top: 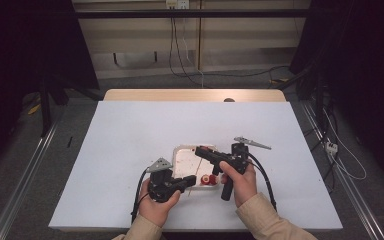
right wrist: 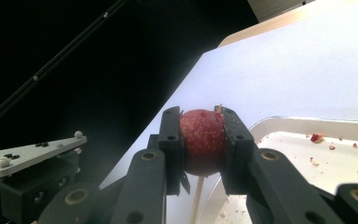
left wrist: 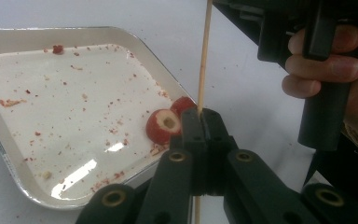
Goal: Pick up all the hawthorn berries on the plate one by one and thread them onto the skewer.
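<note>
A thin wooden skewer (left wrist: 204,56) is pinched upright by the pressed-together left tongs (left wrist: 200,122) just beside the tray (left wrist: 9,154), w/ a red fruit (right wrist: 202,140) clamped between the right tongs (right wrist: 202,144), prob. for threading onto it.

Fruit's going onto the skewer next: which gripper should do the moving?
Probably the right. The right gripper is shut on a red fruit with the wooden skewer running up to it, so it can slide the fruit along. The left gripper is clamped on that skewer beside the tray and should just steady it.
</note>
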Demonstrator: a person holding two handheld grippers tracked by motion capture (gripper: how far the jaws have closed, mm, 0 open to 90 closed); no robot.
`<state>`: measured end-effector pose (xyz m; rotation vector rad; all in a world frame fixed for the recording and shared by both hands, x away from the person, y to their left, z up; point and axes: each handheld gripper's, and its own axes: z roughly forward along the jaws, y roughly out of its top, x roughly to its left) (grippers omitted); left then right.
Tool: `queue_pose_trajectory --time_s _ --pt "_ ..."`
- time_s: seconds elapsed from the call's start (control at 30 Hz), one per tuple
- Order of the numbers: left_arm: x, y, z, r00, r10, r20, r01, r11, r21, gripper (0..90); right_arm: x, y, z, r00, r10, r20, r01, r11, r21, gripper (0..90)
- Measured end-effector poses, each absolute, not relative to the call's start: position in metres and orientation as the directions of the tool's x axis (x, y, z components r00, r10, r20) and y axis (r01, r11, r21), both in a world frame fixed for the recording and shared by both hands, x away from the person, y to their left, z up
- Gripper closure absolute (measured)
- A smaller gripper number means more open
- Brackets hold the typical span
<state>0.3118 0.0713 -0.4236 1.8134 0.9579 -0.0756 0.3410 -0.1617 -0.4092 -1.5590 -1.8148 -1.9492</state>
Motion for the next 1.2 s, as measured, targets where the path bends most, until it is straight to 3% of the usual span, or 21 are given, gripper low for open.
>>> queue_pose_trajectory --time_s 0.27,0.3,0.33,0.37,0.43,0.5,0.6,0.67,1.03,1.2 --pt "0.312 0.069 -0.421 0.679 0.565 -0.469 0.632 -0.125 0.765 90.0 0.337 -0.158 -0.407 -0.51 0.559 0.653 0.618 -0.29 0.731 74.0" --pt "0.314 0.072 -0.418 0.674 0.55 -0.492 0.621 -0.062 0.781 90.0 0.336 -0.156 -0.409 -0.507 0.553 0.661 0.639 -0.274 0.719 74.1" --pt "0.32 0.073 -0.414 0.652 0.565 -0.506 0.65 -0.073 0.756 90.0 0.335 -0.149 -0.414 -0.509 0.525 0.683 0.713 -0.187 0.675 74.0" --pt "0.322 0.072 -0.417 0.647 0.561 -0.516 0.659 -0.072 0.749 90.0 0.327 -0.14 -0.422 -0.51 0.545 0.666 0.683 -0.214 0.698 73.9" --pt "0.321 0.072 -0.42 0.66 0.57 -0.489 0.638 -0.081 0.766 90.0 0.329 -0.139 -0.421 -0.523 0.594 0.612 0.673 -0.153 0.724 73.8" --pt "0.323 0.072 -0.418 0.665 0.567 -0.486 0.633 -0.082 0.77 90.0 0.333 -0.143 -0.427 -0.482 0.53 0.698 0.716 -0.22 0.662 72.5" --pt "0.323 0.071 -0.418 0.668 0.586 -0.459 0.618 -0.093 0.781 90.0 0.334 -0.144 -0.422 -0.485 0.561 0.671 0.677 -0.245 0.694 59.6" --pt "0.323 0.073 -0.418 0.668 0.592 -0.452 0.616 -0.098 0.782 90.0 0.338 -0.146 -0.417 -0.504 0.563 0.654 0.657 -0.241 0.714 61.5" --pt "0.323 0.085 -0.419 0.657 0.629 -0.416 0.598 -0.1 0.795 89.9 0.341 -0.165 -0.412 -0.511 0.641 0.573 0.604 -0.206 0.77 32.2" --pt "0.322 0.082 -0.421 0.676 0.613 -0.409 0.59 -0.118 0.798 89.8 0.341 -0.161 -0.412 -0.514 0.622 0.59 0.621 -0.204 0.757 41.2"
